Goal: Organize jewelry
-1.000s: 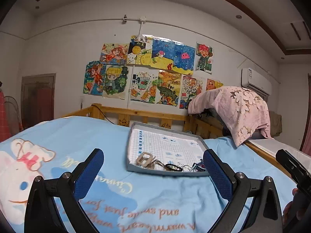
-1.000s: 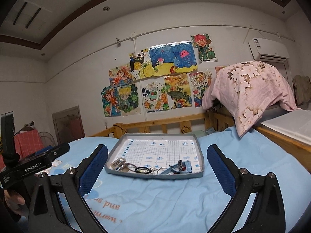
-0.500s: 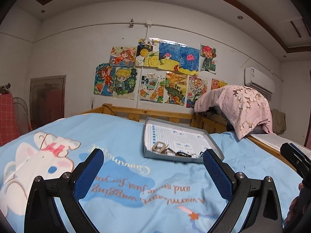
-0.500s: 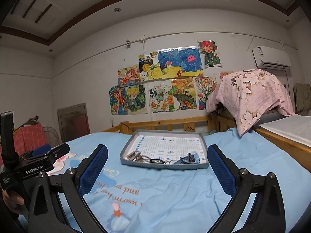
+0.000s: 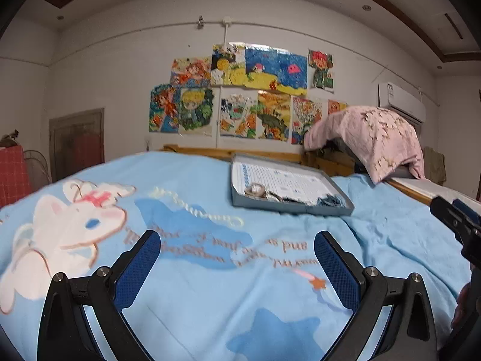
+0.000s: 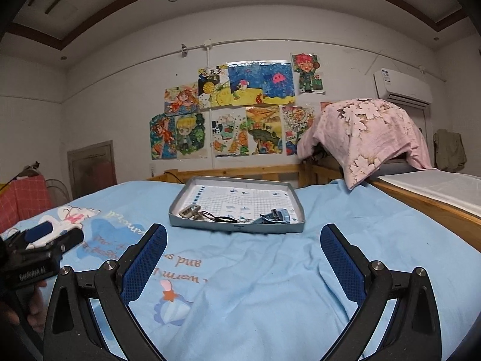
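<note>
Jewelry (image 6: 224, 218) lies along the near edge of the grey tray (image 6: 296, 203), which rests on the blue bedsheet (image 6: 270, 285). At the tray's near-left corner you see a metal buckle-like piece (image 6: 189, 211); toward the middle, dark cords and a ring; at the near right, a blue clip-like item (image 6: 275, 216). Gridded paper lines the tray floor.

Your left gripper (image 5: 237, 266) is held low over the sheet with its blue-padded fingers spread wide, gripping nothing, the tray ahead and to its right. Your right gripper (image 6: 243, 260) is likewise spread wide and empty, pointing straight at the tray, well short of it.
</note>
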### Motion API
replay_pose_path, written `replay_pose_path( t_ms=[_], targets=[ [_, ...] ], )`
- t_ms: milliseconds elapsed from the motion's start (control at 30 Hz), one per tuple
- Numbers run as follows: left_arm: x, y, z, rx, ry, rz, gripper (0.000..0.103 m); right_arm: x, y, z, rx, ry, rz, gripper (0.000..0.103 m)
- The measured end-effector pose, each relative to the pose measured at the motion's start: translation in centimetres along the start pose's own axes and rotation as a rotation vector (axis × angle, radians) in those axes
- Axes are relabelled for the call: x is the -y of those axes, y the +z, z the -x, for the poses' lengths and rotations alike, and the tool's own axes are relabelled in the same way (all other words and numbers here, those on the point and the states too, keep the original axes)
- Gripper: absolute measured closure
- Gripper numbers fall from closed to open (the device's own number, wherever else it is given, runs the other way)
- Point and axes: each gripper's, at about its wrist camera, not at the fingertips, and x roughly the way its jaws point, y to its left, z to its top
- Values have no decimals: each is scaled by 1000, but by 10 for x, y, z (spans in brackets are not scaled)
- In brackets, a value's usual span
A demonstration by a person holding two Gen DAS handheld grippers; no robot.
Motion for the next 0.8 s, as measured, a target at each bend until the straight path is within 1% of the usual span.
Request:
replay_pose_path(
  t_ms=[67, 267, 467, 800],
  targets=[
    [2, -5, -1, -5, -4, -4, 0, -1, -1, 1, 0, -10, 8, 3],
    [5, -6, 8, 20, -11, -15, 0, -5, -6, 7, 9, -35, 33, 3],
    [5, -5, 11, 22, -16, -13, 0, -7, -9, 4, -13, -42, 55, 3],
    [6, -5, 11, 23, -16, -14, 0, -6, -9, 3, -21, -44, 59, 3]
  ],
)
